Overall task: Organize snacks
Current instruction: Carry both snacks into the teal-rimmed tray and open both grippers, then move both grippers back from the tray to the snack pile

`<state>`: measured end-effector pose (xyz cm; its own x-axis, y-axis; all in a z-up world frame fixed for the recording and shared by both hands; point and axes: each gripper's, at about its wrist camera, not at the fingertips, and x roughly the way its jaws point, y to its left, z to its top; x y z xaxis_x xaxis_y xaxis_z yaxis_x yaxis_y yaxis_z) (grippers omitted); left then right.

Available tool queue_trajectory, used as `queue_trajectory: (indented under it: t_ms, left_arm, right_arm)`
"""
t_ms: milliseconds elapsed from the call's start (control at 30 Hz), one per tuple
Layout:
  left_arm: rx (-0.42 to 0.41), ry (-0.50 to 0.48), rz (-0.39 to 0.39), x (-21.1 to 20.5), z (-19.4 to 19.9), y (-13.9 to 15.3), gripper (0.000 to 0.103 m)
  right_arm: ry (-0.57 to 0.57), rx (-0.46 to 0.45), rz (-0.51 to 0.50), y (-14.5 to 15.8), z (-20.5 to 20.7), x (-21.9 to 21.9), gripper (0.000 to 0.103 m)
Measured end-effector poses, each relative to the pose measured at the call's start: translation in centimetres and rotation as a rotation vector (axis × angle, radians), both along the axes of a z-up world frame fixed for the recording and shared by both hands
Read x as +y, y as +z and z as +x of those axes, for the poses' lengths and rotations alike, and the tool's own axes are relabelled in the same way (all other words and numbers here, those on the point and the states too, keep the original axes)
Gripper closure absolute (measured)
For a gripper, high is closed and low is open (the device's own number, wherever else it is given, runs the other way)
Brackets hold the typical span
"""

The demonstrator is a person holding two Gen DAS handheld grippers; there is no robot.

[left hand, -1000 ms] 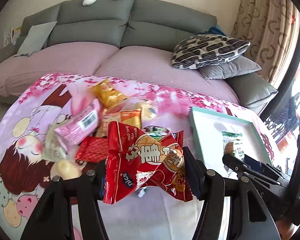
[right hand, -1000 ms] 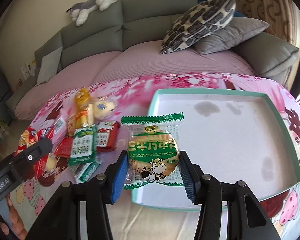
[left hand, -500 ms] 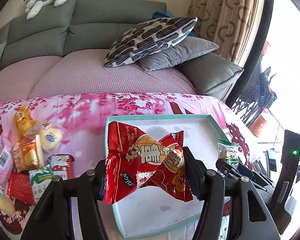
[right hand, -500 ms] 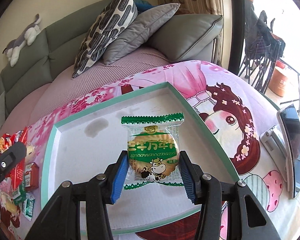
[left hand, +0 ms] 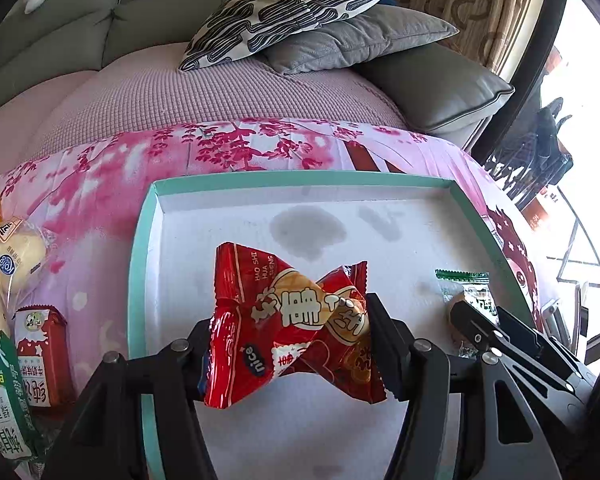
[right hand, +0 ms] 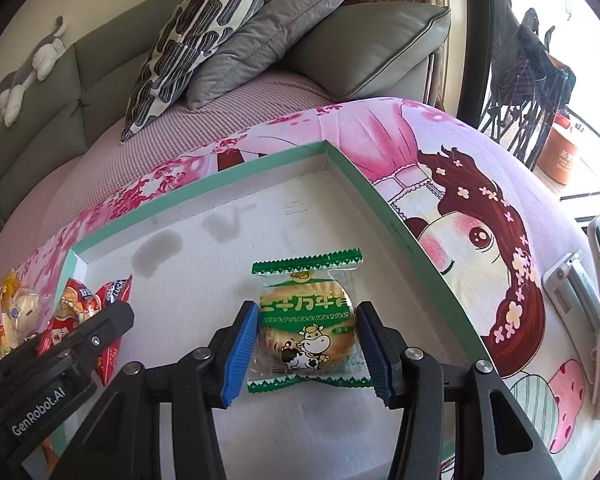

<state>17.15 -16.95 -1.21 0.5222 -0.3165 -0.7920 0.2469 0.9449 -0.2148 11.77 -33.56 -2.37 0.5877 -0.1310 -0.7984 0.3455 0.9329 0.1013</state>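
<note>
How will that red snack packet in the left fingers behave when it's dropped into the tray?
The red snack packet is pinched at its waist by the left gripper, its ends flaring, so it is probably soft and floppy. It looks light. Its glossy film may slide a little on the tray floor; rolling seems unlikely.

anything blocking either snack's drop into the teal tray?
Nothing visible. The red packet in the left tongs and the green biscuit pack in the right tongs both hang over bare white floor of the teal tray.
</note>
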Motion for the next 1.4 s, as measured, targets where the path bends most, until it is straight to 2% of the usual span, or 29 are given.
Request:
queue_trajectory:
  t_ms: [100,167,300,433,500,533,567,767,900,967,1267,1300,1333,1400]
  left_arm:
    - [0.021,0.012,0.003,-0.2,0.4,-0.3,0.034]
    - [0.021,0.022,0.012,-0.2,0.4,-0.2,0.032]
    - [0.018,0.038,0.017,0.0,-0.4,0.4,0.020]
    - [-0.012,0.060,0.000,0.8,-2.1,2.0,0.012]
    - [-0.036,0.075,0.000,1.3,-2.9,2.8,0.008]
    - [-0.049,0.090,0.001,1.7,-3.4,3.2,0.002]
    - [-0.061,0.106,-0.003,2.1,-3.9,3.5,0.001]
    - [-0.082,0.171,-0.022,5.2,-6.3,4.3,0.001]
    - [-0.099,0.204,-0.020,7.2,-7.5,4.4,0.001]
    - [-0.109,0.218,-0.014,8.1,-8.0,4.4,0.001]
    - [-0.111,0.257,-0.032,10.8,-8.1,4.1,0.001]
    - [-0.108,0.260,-0.032,11.1,-8.1,3.9,0.001]
    - [-0.106,0.265,-0.034,11.3,-8.1,3.8,0.001]
    - [-0.104,0.275,-0.040,11.8,-8.1,3.7,0.001]
  right_arm:
    - [0.004,0.014,-0.051,0.0,0.1,0.4,0.049]
    - [0.004,0.019,-0.042,0.0,0.0,0.3,0.047]
    - [0.007,0.046,-0.068,0.7,-0.3,0.4,0.027]
    - [0.008,0.054,-0.032,1.3,-1.0,0.1,0.023]
    - [0.021,0.069,-0.061,1.6,-1.4,0.5,0.016]
    - [0.030,0.075,-0.083,1.8,-1.6,0.8,0.015]
    - [0.038,0.080,-0.100,1.9,-1.8,1.1,0.015]
    - [0.083,0.089,-0.112,2.3,-2.9,2.6,0.015]
    - [0.085,0.076,-0.028,2.3,-3.2,2.8,0.016]
    - [0.084,0.081,-0.023,2.2,-3.2,3.2,0.015]
    - [0.114,0.042,-0.016,2.1,-3.2,4.7,0.015]
    - [0.114,0.034,-0.014,2.1,-3.2,4.8,0.010]
    - [0.111,0.032,-0.008,2.1,-3.1,4.7,0.000]
    - [0.101,0.016,0.012,2.2,-3.1,4.6,0.000]
